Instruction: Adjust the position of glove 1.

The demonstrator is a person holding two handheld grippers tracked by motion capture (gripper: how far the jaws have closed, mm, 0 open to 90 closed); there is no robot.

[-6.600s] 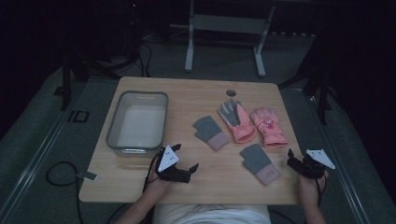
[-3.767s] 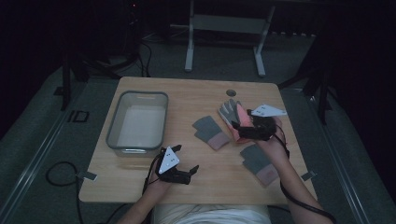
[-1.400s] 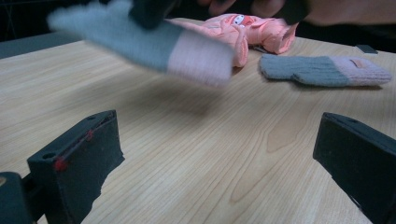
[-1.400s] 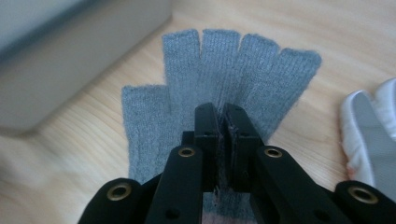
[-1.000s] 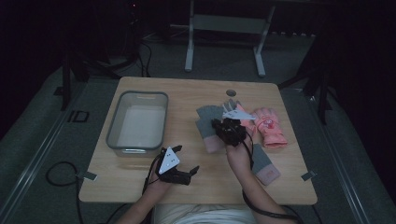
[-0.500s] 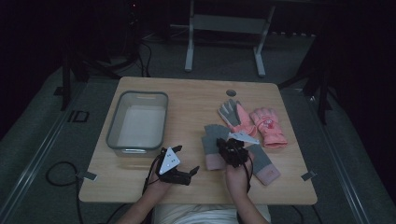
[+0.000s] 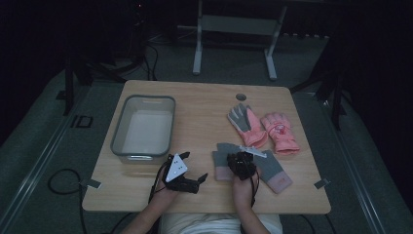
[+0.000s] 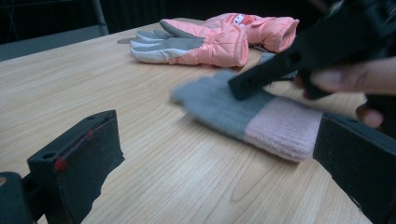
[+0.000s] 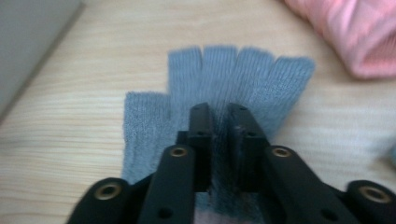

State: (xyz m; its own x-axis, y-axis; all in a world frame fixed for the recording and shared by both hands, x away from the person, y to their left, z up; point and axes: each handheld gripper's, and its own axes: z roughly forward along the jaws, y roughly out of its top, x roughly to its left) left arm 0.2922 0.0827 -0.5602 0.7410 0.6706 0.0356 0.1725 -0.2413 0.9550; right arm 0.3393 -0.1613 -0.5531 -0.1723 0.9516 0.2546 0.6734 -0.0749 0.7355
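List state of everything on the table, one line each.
Bin: upright, nothing in it.
Left knit glove: flat on the table, pinched by the right gripper.
Right knit glove: flat, untouched.
Pink ski gloves: side by side, flat, untouched.
Left gripper: jaws wide apart, holding nothing, low over the table.
Right gripper: jaws closed on the left knit glove's fabric.

I see a wooden worktop (image 7: 204, 105) carrying a grey tub (image 7: 143, 129), two pink gloves (image 7: 263, 127) and two grey knit gloves (image 7: 272, 169).
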